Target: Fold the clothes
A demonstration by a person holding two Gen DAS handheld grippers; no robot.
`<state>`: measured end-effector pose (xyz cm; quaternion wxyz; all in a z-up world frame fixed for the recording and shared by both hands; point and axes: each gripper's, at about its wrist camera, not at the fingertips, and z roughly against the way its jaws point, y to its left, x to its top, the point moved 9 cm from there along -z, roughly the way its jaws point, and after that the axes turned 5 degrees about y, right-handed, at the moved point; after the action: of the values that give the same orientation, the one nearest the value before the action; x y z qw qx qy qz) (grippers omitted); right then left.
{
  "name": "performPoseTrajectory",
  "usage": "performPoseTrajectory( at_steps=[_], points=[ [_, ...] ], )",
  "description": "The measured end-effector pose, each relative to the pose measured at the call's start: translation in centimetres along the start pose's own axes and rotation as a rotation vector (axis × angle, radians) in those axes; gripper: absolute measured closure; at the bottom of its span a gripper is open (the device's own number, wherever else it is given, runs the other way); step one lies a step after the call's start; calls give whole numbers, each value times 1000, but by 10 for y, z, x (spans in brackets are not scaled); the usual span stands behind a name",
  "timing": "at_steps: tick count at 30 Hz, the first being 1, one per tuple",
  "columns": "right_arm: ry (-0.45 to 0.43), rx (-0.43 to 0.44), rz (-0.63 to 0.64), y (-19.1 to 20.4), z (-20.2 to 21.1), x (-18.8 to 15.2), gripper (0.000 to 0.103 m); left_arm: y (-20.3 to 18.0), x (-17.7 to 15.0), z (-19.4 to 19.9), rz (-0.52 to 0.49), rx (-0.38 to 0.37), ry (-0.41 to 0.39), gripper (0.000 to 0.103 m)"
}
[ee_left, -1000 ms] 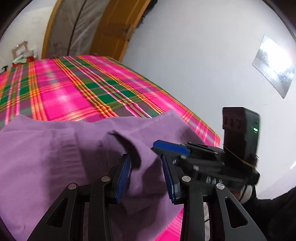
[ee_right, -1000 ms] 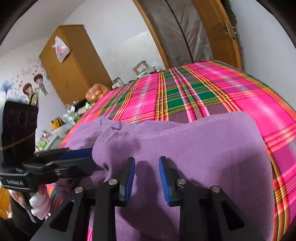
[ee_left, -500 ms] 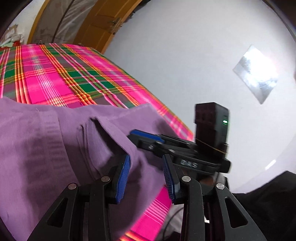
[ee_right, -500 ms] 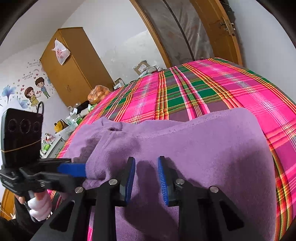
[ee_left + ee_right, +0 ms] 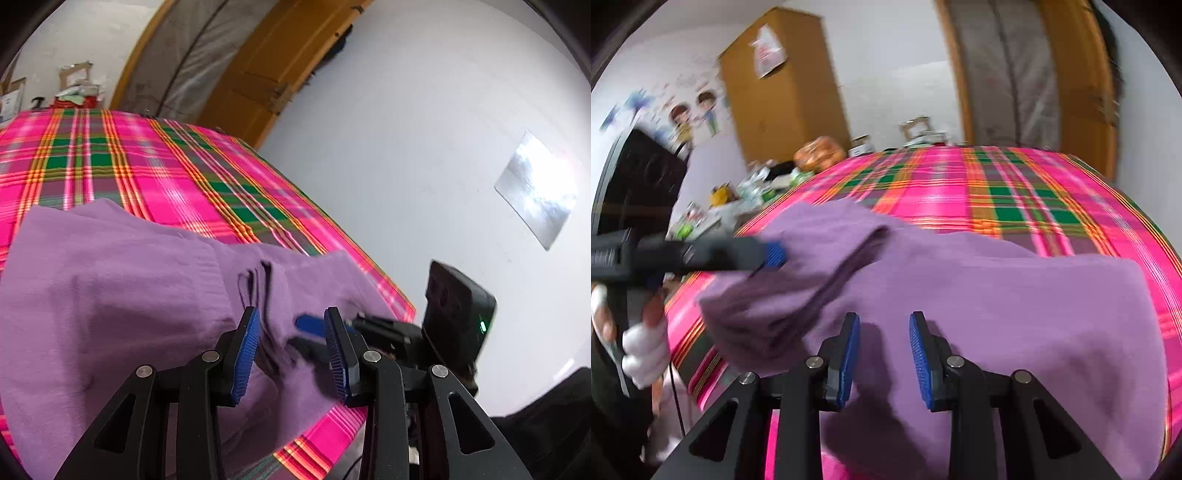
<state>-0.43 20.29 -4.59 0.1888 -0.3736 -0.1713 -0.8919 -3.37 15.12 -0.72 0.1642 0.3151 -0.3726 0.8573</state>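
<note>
Both grippers had shifted sideways along the near edge of the bed since the earlier frames, and a thick folded flap of the purple garment [image 5: 960,295] now lay over its left part. One garment and two grippers were in sight. It was a soft, fuzzy purple knit, spread on the pink, green and orange plaid bedcover [image 5: 155,173], with stacked fold edges at its near corner. The left gripper [image 5: 291,350] stood partly apart with cloth lying between its blue pads; whether they pressed on it I could not tell. The right gripper [image 5: 884,360] hovered over the garment, its jaws opening, nothing pinched between them. A white-gloved hand [image 5: 642,350] held the left gripper's handle at the bed's edge. One wooden wardrobe [image 5: 783,99] stood behind
</note>
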Motion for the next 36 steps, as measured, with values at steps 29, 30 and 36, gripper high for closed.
performPoseTrajectory(
  at_steps=[29, 30, 36],
  points=[
    [-271, 47, -625, -189, 89, -10, 86, 10, 8, -83, 66, 253, 17, 74],
    [-233, 70, -627, -190, 80, -6, 86, 11, 9, -84, 67, 255, 19, 74],
    [-71, 114, -836, -230, 41, -16, 103, 11, 7, -82, 68, 250, 17, 74]
  ],
)
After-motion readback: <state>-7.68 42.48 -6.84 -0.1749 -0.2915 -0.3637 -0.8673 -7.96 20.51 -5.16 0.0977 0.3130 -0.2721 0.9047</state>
